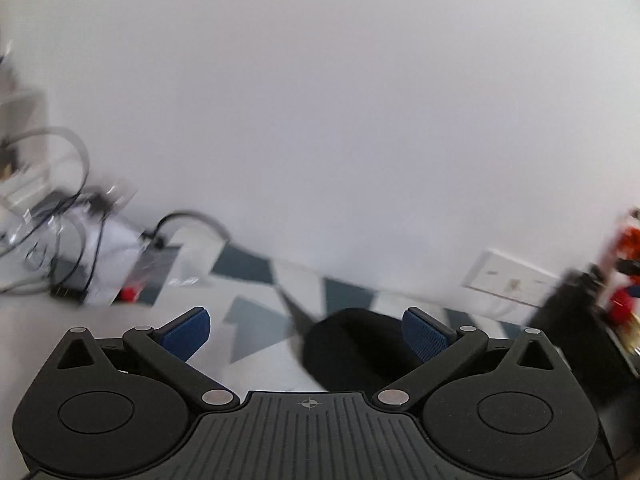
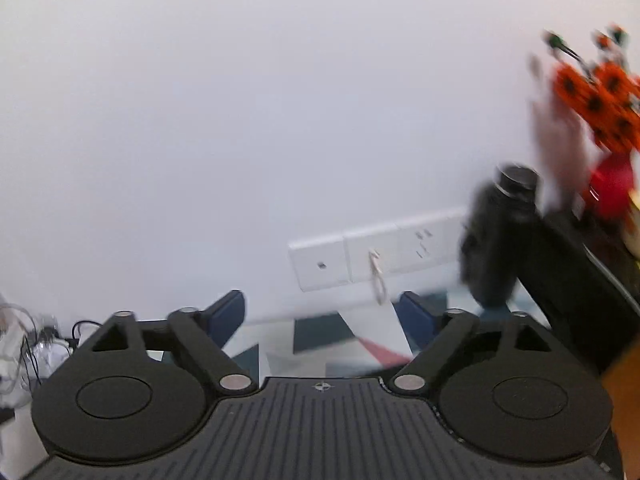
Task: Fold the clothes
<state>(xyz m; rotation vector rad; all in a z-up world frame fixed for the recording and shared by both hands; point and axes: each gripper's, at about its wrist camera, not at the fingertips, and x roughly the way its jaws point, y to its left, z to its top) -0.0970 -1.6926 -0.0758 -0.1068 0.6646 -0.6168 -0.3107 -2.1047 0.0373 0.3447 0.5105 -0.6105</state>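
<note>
My left gripper (image 1: 306, 332) is open and empty, its blue pads wide apart, pointing at a white wall. A black garment (image 1: 352, 350) lies on the patterned table cover (image 1: 256, 328) just ahead, between the fingers and towards the right pad. My right gripper (image 2: 322, 316) is open and empty too, raised above the same patterned cover (image 2: 320, 344) and facing the wall. No clothing shows in the right wrist view. Both views are blurred by motion.
Tangled cables and a power strip (image 1: 76, 264) lie at the left. A wall socket plate (image 2: 376, 254) sits low on the wall. A black bottle (image 2: 500, 236) and orange flowers in a red vase (image 2: 600, 120) stand at the right, beside a dark box (image 2: 592, 280).
</note>
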